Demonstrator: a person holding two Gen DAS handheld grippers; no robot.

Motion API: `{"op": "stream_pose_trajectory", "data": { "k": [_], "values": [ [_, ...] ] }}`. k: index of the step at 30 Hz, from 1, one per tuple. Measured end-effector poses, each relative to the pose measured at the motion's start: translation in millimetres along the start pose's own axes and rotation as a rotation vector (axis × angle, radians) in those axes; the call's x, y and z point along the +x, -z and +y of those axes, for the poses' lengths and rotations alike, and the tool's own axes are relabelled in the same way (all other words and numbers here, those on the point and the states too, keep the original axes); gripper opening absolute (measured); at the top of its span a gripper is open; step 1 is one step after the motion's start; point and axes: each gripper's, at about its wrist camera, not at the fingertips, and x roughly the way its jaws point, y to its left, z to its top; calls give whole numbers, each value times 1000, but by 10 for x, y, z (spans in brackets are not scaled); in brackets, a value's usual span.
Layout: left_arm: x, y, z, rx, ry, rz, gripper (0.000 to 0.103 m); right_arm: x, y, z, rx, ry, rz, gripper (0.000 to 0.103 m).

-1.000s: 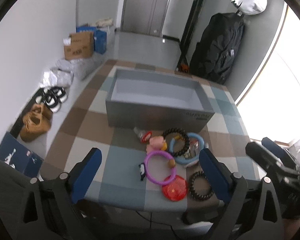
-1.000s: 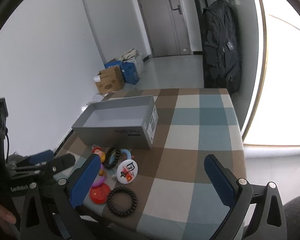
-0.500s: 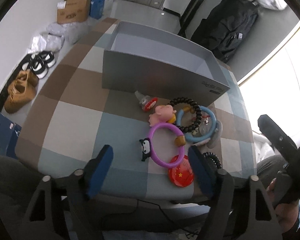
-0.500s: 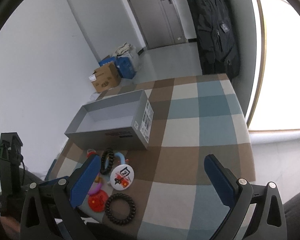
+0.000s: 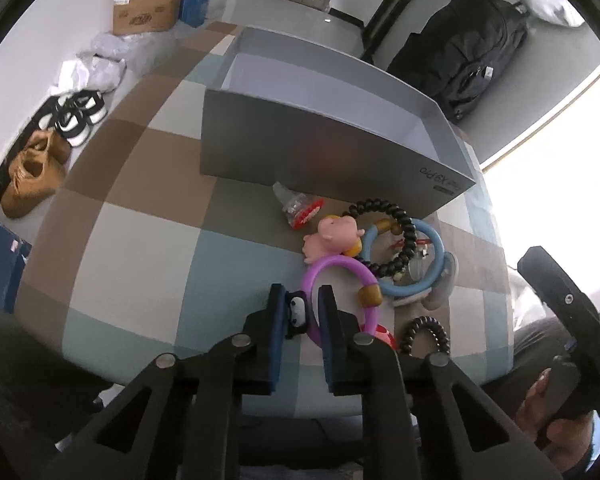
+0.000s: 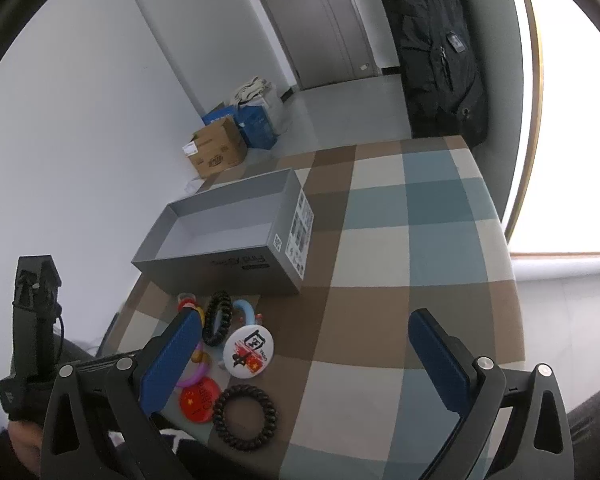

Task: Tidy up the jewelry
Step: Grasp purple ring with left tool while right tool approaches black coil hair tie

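My left gripper (image 5: pixel 302 292) points down at the near end of the jewelry pile. Its jaws are closing, with a small black-and-white charm (image 5: pixel 297 310) and the edge of the purple ring (image 5: pixel 340 264) pinched between the pads. Beyond lie a pink pig figure (image 5: pixel 332 236), a black bead bracelet (image 5: pixel 404 224), a blue ring (image 5: pixel 436 240), a red badge (image 6: pixel 200 398), a white badge (image 6: pixel 247 352) and a black coil hair tie (image 6: pixel 244 416). The open grey box (image 5: pixel 320 152) stands behind the pile. My right gripper (image 6: pixel 306 360) hovers open to the right of the pile, holding nothing.
The table wears a checked cloth (image 6: pixel 400 240); its near edge lies just under both grippers. A small clear bag with red pieces (image 5: pixel 300 208) rests against the box. On the floor are shoes (image 5: pixel 32 168), cardboard boxes (image 5: pixel 148 8) and a black backpack (image 5: pixel 468 48).
The left gripper dropped toward the pile and tilted down. Its jaws went from wide open to nearly shut around the charm on the purple ring. The right gripper barely shifted.
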Motion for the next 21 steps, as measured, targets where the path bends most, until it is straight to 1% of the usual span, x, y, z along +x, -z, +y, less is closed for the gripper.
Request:
{"op": "stream_pose_trajectory", "data": {
  "k": [3, 8, 11, 14, 18, 19, 21],
  "values": [
    [-17, -15, 7, 14, -11, -5, 10, 3, 10, 6, 1, 1, 6, 103],
    [-100, -39, 52, 3, 6, -32, 10, 7, 31, 9, 0, -12, 21, 103],
    [-144, -44, 36, 4, 0, -57, 10, 18, 68, 37, -9, -35, 55, 103],
    [-168, -52, 29, -1, 6, -75, 10, 76, 108, 99, -39, -82, 121, 95],
    [-233, -72, 39, -16, 29, -104, 10, 119, 236, 211, -95, -94, 194, 81],
    [-236, -82, 35, -15, 35, -110, 10, 125, 257, 229, -104, -98, 205, 78],
    [-249, -97, 25, -10, 35, -121, 10, 123, 319, 295, -140, -107, 227, 77]
  ]
}}
